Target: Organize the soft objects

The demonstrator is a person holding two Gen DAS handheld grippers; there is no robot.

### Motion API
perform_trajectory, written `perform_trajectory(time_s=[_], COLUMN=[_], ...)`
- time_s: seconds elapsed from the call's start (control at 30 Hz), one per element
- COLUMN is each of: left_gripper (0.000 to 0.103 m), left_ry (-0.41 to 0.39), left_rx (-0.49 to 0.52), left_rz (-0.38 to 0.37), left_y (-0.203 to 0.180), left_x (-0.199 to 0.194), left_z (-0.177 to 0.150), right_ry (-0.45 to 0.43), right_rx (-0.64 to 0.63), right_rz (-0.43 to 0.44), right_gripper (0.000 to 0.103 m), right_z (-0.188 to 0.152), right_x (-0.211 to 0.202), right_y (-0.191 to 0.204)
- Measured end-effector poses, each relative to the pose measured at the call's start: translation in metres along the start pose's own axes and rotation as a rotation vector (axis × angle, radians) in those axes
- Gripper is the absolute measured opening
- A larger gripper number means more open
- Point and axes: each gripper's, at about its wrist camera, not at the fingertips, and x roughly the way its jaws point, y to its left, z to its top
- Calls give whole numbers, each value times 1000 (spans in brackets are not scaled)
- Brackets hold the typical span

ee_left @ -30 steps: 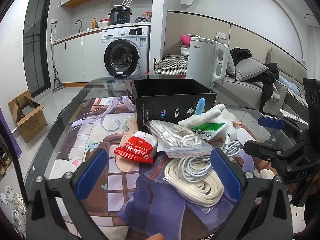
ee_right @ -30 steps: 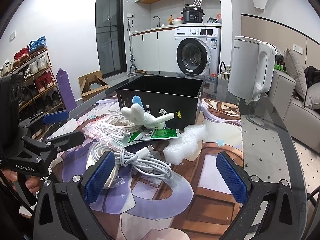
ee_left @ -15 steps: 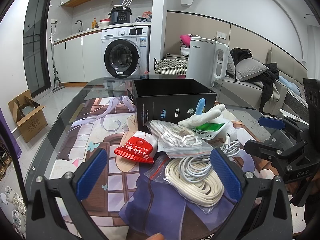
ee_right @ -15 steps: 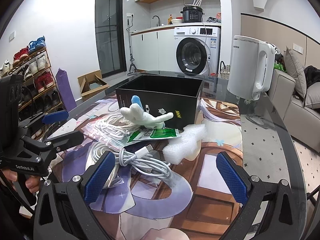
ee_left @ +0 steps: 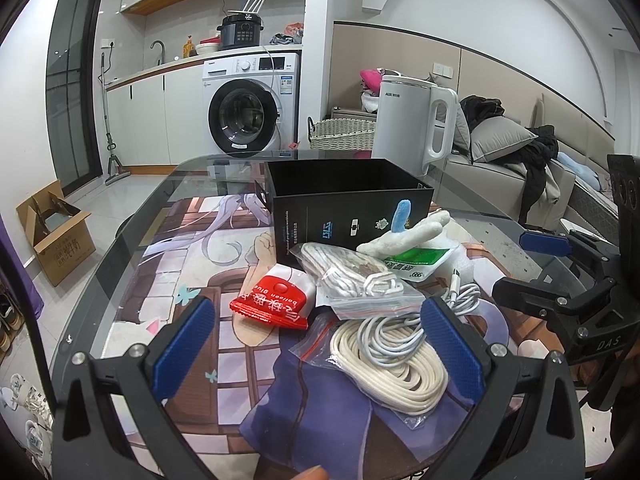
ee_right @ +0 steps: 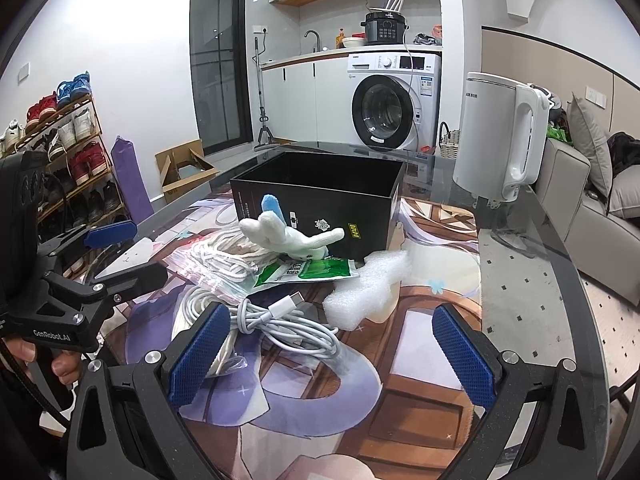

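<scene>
Glass table [ee_left: 120, 248] | plush toy [ee_right: 294, 238] beyond both grippers' spread, empty fingers [ee_right: 200, 354]

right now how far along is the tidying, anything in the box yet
Nothing looks done: what shows of the black box interior is bare. Both tools, left and right, are open and hold nothing. The plush toy, bagged cords and foam remain outside.

Black box [ee_left: 352, 204], red packet [ee_left: 272, 300]
</scene>
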Motion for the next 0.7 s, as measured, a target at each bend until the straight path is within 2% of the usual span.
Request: perform_trajectory(time_s=[0.37,0.7], left_gripper=[103,103], left_ry=[-14,-1], left_rx=[17,39], left_rz=[-2,-12], left_y=[0,-4], left_x=[-6,1], left_z=[10,26], right_ry=[1,70], right_rx=[0,28], right_rz=[-5,-36], right_gripper=[103,103], right_z=[14,25], right_x=[-1,16], right_y=[-6,-17])
